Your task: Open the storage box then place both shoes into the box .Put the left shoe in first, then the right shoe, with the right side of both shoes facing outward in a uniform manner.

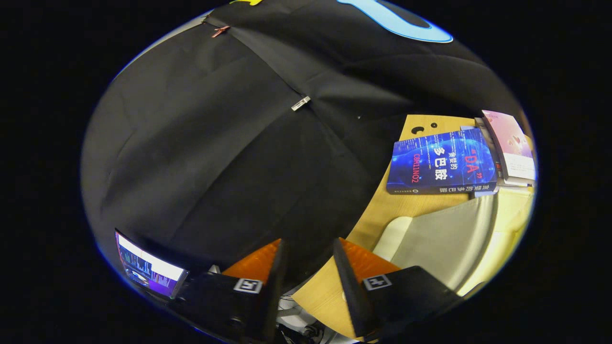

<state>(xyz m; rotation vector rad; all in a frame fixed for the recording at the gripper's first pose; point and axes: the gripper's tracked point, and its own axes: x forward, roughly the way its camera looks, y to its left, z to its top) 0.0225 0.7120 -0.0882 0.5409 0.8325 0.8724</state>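
The gripper (pixel 308 248) hangs with its fingers spread, nothing between them, aimed at the black cloth wall. At about two o'clock of them on the wooden surface (pixel 382 210) sits the pale storage box (pixel 449 234), a blue book (pixel 442 162) beyond it.

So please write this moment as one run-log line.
gripper: open, holding nothing | ahead: black cloth wall | beside: wooden table, blue book
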